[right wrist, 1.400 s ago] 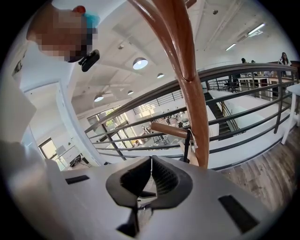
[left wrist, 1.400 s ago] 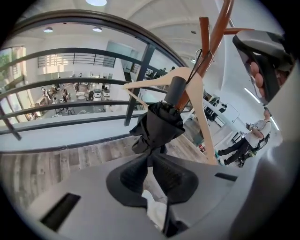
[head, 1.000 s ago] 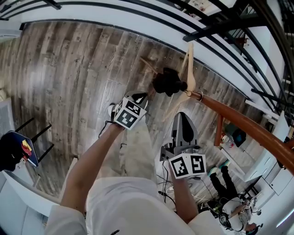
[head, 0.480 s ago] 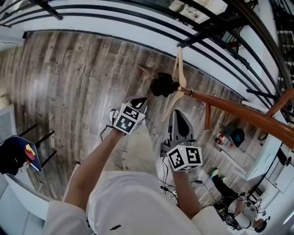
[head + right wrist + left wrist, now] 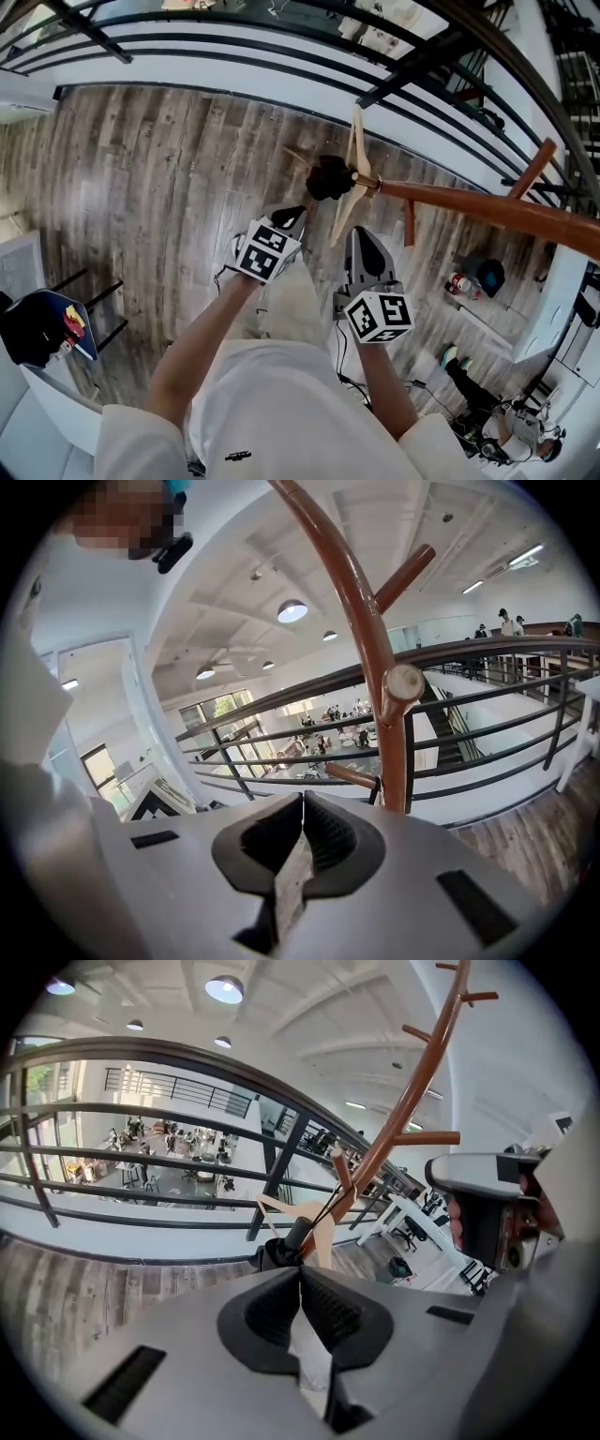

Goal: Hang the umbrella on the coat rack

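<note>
**Umbrella point(image 5: 328, 177) on coat rack point(image 5: 469, 202)**

Black, folded. Hangs by its cord from the rack, upper centre of the head view, beside a wooden hanger point(image 5: 353, 159). Left gripper point(image 5: 291, 217) and right gripper point(image 5: 363, 239) sit below, clear of it. Both jaw pairs are pressed together with nothing between.

- Holds left gripper point(image 5: 292, 216) out on a bare, extended forearm point(image 5: 202, 333), jaws pressed together.
- Holds right gripper point(image 5: 361, 234) just beside it, tilted downward, jaws likewise closed.
</note>
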Motion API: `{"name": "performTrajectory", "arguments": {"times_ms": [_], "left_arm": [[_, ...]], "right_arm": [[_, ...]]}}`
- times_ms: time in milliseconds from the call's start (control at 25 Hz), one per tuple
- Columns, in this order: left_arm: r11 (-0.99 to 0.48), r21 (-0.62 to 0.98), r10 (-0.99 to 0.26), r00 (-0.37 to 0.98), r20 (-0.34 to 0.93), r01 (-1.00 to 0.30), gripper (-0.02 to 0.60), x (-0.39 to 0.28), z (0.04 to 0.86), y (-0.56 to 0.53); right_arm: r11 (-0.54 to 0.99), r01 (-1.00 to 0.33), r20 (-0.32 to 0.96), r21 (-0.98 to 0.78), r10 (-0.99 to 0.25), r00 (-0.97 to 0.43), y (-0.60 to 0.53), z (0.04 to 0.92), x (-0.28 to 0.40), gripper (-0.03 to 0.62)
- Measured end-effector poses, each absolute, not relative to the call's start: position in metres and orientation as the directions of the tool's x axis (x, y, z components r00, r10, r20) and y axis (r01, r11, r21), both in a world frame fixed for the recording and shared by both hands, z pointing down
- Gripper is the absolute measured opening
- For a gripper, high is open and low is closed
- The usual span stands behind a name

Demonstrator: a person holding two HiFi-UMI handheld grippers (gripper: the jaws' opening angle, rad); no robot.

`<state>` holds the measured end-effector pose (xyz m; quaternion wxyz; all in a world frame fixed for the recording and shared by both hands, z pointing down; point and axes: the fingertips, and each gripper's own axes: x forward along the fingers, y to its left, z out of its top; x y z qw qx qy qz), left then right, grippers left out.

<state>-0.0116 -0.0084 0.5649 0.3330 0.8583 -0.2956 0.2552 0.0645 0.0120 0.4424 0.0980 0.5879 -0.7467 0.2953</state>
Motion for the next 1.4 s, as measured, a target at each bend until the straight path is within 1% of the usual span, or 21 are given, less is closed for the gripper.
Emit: {"name": "performTrajectory", "arguments": {"times_ms": [240, 400, 560, 920, 1200, 1400], "left_arm": [[-0.593, 0.430, -0.343, 0.696, 0.631, -0.681, 0.025, -0.007, 0.529, 0.001], [-0.592, 0.436, -0.355, 0.705, 0.614, -0.678, 0.025, -0.008, 0.504, 0.006], [-0.595, 0.465, -0.358, 0.735, 0.576, -0.655, 0.025, -0.006, 0.473, 0.015], [-0.612, 0.467, -0.416, 0.762, 0.497, -0.638, 0.025, -0.010, 0.393, 0.024], [-0.646, 0.453, -0.468, 0.787, 0.401, -0.615, 0.025, -0.017, 0.323, 0.020], [-0.662, 0.437, -0.470, 0.792, 0.389, -0.608, 0.025, -0.017, 0.288, 0.022]], "right_arm": [[0.157, -0.924, 0.485, -0.349, -0.813, -0.321, 0.016, 0.425, 0.074, 0.034], [0.192, -0.918, 0.469, -0.347, -0.812, -0.347, 0.020, 0.408, 0.069, 0.034], [0.210, -0.911, 0.443, -0.355, -0.820, -0.362, 0.026, 0.389, 0.066, 0.034], [0.246, -0.907, 0.406, -0.342, -0.832, -0.379, 0.045, 0.339, 0.065, 0.034], [0.330, -0.887, 0.359, -0.322, -0.825, -0.437, 0.047, 0.296, 0.054, 0.034], [0.394, -0.868, 0.329, -0.301, -0.811, -0.483, 0.046, 0.265, 0.039, 0.034]]}}
